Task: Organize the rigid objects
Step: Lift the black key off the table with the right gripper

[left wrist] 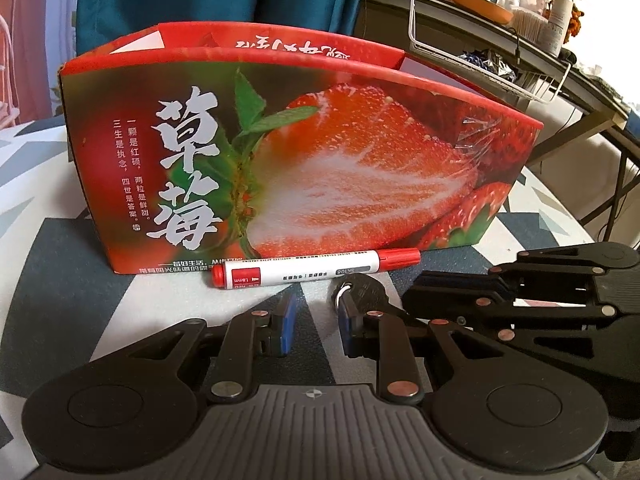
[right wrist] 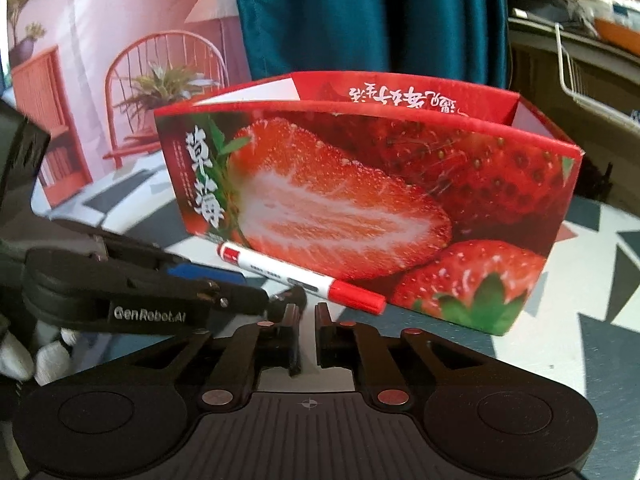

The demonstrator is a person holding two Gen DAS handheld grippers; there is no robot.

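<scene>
Two grippers sit low over the patterned tablecloth (left wrist: 48, 248), both aimed at the open strawberry box (left wrist: 280, 152) standing at the far side. One marker (left wrist: 316, 269) with a white barrel and red cap lies flat on the cloth, touching or almost touching the foot of the box's near wall, cap to the right. Just nearer than it, a small dark round object (left wrist: 362, 289) with a pale ring through it (perhaps a key fob, hard to say) rests by the left gripper's right finger; whether anything grips it I cannot tell. The left gripper (left wrist: 316, 322) has its jaws standing apart with bare cloth between the blue pads. The right gripper (right wrist: 308, 334), seen from its own camera, has its jaws drawn close with only a narrow gap and nothing visible between them. My judgement is that the marker will handle as a light, stiff, smooth cylinder, liable to roll or slip along its length; the safest hold would be across the middle of the barrel, pads square to it, then lifting over the box's rim. The cardboard box is probably light too, and a nudge could shift it.
</scene>
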